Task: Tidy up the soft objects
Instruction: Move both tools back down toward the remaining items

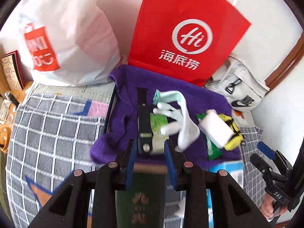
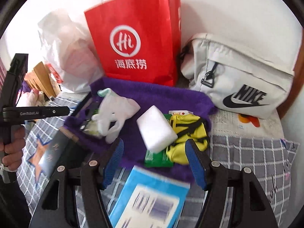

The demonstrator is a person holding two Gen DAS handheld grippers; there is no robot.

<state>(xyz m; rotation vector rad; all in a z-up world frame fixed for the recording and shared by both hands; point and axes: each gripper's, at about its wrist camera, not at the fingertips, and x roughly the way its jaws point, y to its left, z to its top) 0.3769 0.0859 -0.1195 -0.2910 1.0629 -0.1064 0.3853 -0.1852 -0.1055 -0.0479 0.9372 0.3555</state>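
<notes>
A purple towel (image 1: 171, 95) lies spread on the bed with small things on it: a white glove (image 1: 178, 117), a white foam block (image 1: 216, 129), a yellow pouch with black straps (image 1: 232, 133), a green packet (image 1: 210, 148) and a black strap (image 1: 143, 117). My left gripper (image 1: 150, 157) hangs open over the towel's near edge, and a dark green booklet (image 1: 140, 193) lies flat below its jaws. My right gripper (image 2: 154, 161) is open near the foam block (image 2: 155, 129) and yellow pouch (image 2: 188, 138). A blurred blue and white pack (image 2: 150, 197) lies beneath it, untouched by the pads.
A red paper bag (image 1: 182, 32) stands behind the towel against the wall. A white plastic bag (image 1: 62, 43) sits left of it and a white Nike bag (image 2: 239, 76) to its right. A grey checked quilt (image 1: 53, 133) covers the bed. A wooden bedside surface (image 1: 11, 98) holds small items.
</notes>
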